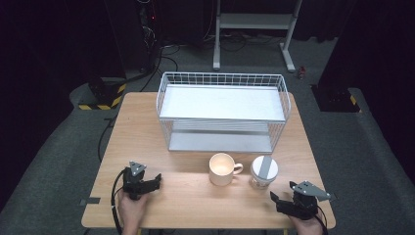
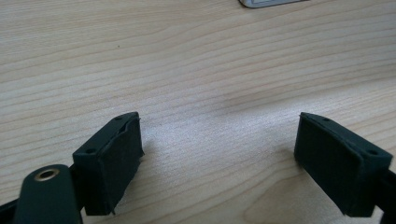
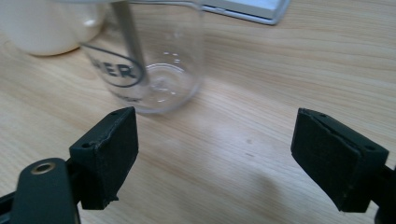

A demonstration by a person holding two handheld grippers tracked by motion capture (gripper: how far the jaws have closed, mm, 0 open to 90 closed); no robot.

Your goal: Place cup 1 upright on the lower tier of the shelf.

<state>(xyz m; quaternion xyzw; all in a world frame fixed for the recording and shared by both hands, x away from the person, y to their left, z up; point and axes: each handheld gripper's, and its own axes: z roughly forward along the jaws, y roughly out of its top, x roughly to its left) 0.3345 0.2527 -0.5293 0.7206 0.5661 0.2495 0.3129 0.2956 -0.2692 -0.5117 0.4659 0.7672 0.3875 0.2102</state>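
The right gripper (image 1: 283,199) is being held low over the near right corner of the wooden table (image 1: 147,127), its jaws spread wide and gripping nothing; in the right gripper view the clear plastic cup (image 3: 149,60) is being framed just beyond and a little left of the gap, apart from both pads, so it is being lined up, by the look of it, for a side-on grasp. The cup (lidded, with a grey strip across the top) (image 1: 264,170) is standing upright at the near right of the table, just beside the cream mug (image 1: 222,169), whose handle is pointing toward it; the closeness is likely calling for an approach from the near side rather than from the left. The left gripper (image 1: 149,183) is being rested at the near left, released, with bare wood between its pads (image 2: 116,163), probably parked out of the way. The white wire rack (image 1: 222,110) is being left standing at the far middle, both shelves bare, seemingly as the place for the cups.
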